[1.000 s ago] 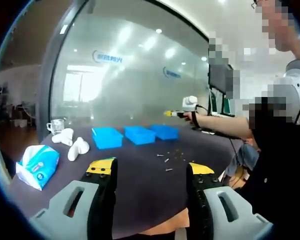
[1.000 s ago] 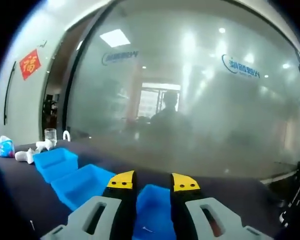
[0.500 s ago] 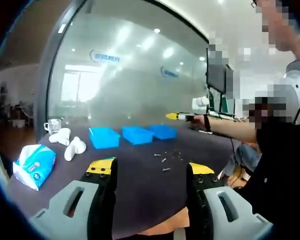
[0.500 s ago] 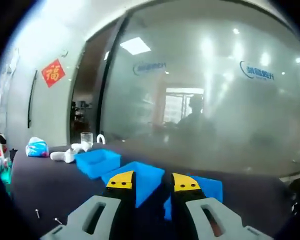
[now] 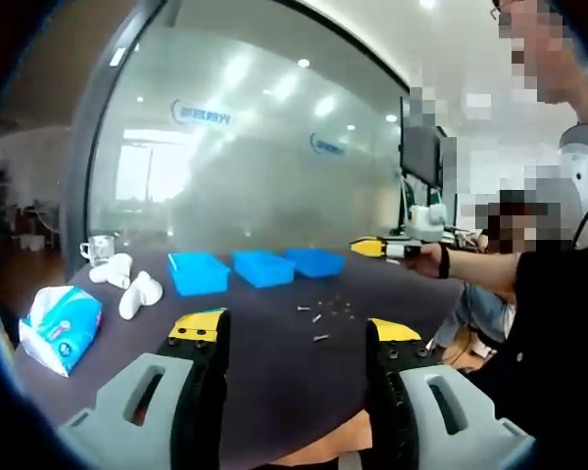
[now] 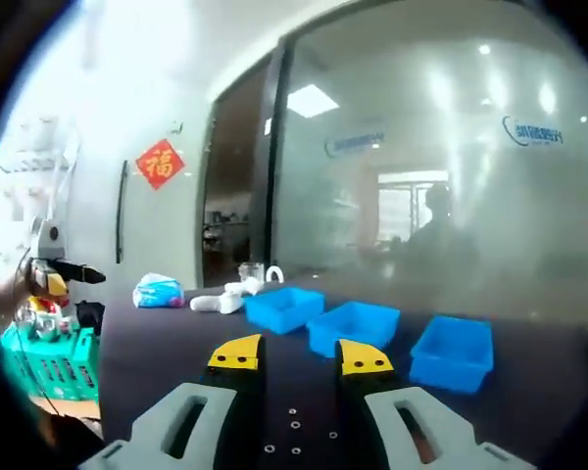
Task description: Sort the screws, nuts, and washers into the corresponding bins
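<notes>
With the right gripper (image 6: 299,362) hovering empty, jaws narrowly parted, over loose screws, nuts and washers (image 6: 294,436) at 6 o'clock, three blue bins (image 6: 358,328) are waiting beyond for sorting; the left gripper (image 5: 294,333) is idling, spread wide.

An office: frosted glass wall (image 5: 255,157) with logos, ceiling lights, computer monitor (image 5: 421,157)

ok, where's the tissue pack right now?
Left gripper view: tissue pack lies at the table's near-left corner, beside the white fittings, left of the blue bins.
</notes>
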`<state>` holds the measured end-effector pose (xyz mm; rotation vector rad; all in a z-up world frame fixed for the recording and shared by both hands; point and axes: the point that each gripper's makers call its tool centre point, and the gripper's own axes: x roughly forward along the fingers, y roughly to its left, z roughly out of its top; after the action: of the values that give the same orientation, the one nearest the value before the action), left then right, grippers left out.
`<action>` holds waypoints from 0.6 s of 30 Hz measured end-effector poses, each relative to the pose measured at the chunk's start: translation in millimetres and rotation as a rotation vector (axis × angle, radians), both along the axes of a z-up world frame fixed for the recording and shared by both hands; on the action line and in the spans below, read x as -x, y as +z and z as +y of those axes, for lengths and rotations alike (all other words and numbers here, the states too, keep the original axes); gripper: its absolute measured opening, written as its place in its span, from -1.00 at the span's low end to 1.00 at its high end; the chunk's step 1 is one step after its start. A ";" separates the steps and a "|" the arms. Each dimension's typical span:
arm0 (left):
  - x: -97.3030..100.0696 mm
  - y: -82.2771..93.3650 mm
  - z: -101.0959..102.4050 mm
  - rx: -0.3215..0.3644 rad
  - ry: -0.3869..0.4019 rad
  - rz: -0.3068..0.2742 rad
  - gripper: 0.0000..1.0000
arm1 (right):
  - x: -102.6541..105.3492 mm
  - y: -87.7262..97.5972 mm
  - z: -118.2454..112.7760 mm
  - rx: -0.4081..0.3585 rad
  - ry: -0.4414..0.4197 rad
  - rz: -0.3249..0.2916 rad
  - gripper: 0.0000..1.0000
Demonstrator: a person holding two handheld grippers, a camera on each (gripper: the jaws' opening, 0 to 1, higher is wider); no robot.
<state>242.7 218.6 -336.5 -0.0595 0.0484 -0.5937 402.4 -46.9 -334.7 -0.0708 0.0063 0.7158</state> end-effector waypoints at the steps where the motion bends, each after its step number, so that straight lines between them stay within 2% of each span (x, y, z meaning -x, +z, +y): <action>1: -0.1 -0.2 -0.9 0.001 -0.001 0.000 0.08 | 2.2 -2.4 -1.4 0.001 0.000 0.001 -0.53; 7: -0.1 -0.5 -7.8 0.006 -0.014 -0.001 0.08 | 18.9 -15.2 -10.9 0.018 0.009 0.002 -0.52; 10: -0.2 -0.7 -10.6 0.002 -0.020 -0.003 0.08 | 27.6 -20.6 -13.4 0.028 0.048 0.002 -0.46; 18: 3.7 0.0 -16.2 -0.013 -0.036 -0.007 0.09 | 54.1 -28.8 -18.3 0.044 0.107 0.035 -0.45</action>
<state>239.0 202.4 -336.5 -0.0442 0.0463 -0.6290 348.3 -65.2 -363.5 -0.1011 0.0517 0.8243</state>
